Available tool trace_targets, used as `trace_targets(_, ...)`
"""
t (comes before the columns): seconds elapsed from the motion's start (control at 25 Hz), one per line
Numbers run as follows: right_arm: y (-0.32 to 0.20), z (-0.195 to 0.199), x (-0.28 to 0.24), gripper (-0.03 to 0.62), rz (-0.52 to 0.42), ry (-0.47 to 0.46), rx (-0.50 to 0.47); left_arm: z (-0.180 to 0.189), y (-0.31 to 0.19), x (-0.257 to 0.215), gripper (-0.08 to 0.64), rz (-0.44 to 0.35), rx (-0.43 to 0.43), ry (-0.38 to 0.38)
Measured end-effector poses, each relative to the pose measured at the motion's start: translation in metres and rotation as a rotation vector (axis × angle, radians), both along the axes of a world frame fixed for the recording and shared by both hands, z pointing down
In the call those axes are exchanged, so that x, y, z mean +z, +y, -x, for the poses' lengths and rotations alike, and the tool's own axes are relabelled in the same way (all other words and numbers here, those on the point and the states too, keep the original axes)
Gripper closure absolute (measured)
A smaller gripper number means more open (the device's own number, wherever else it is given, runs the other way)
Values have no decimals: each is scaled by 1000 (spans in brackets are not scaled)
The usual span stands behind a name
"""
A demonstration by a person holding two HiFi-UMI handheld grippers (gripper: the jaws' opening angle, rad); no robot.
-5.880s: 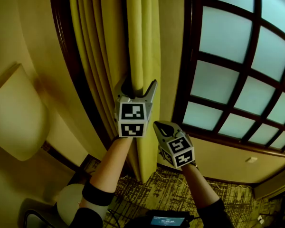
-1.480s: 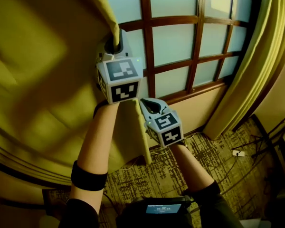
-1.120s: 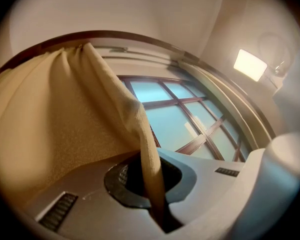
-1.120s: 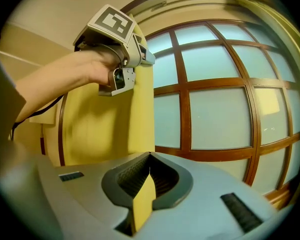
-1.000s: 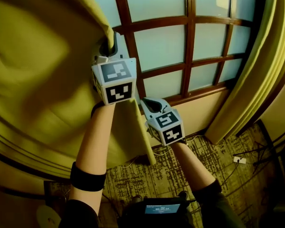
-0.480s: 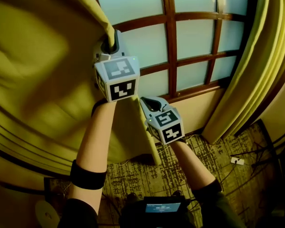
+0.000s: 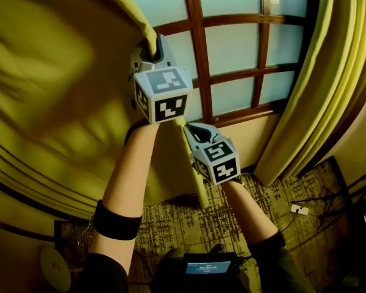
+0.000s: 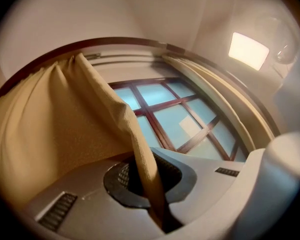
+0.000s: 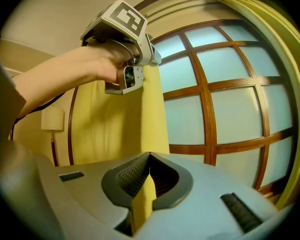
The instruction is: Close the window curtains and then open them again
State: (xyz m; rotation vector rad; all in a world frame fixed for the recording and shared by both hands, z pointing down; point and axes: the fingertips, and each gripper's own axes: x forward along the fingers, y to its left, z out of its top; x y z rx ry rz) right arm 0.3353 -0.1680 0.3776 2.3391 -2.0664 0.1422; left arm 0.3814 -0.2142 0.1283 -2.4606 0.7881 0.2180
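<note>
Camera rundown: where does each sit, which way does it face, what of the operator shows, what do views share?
Head view: on the head, facing down at curtain, window; both forearms, left gripper, right gripper show.
Left gripper view: on left gripper, facing up along jaws shut on curtain edge; no body.
Right gripper view: on right gripper, facing window, jaws shut on curtain; left hand shows.
Shared by all: curtain, window.
</note>
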Motion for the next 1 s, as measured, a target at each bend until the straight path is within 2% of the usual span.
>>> trace_targets(0.28,17,-12,-1,577,3,-1,59,-33,50,8,559,2,133,-32)
trace_targets(0.52,27,-14,0,577,32,11,120,-30,55,19,559,57,228,-45)
trace_targets(1.0,10,9,16,577,73,4,176,16,-6,41,544,144,225,5)
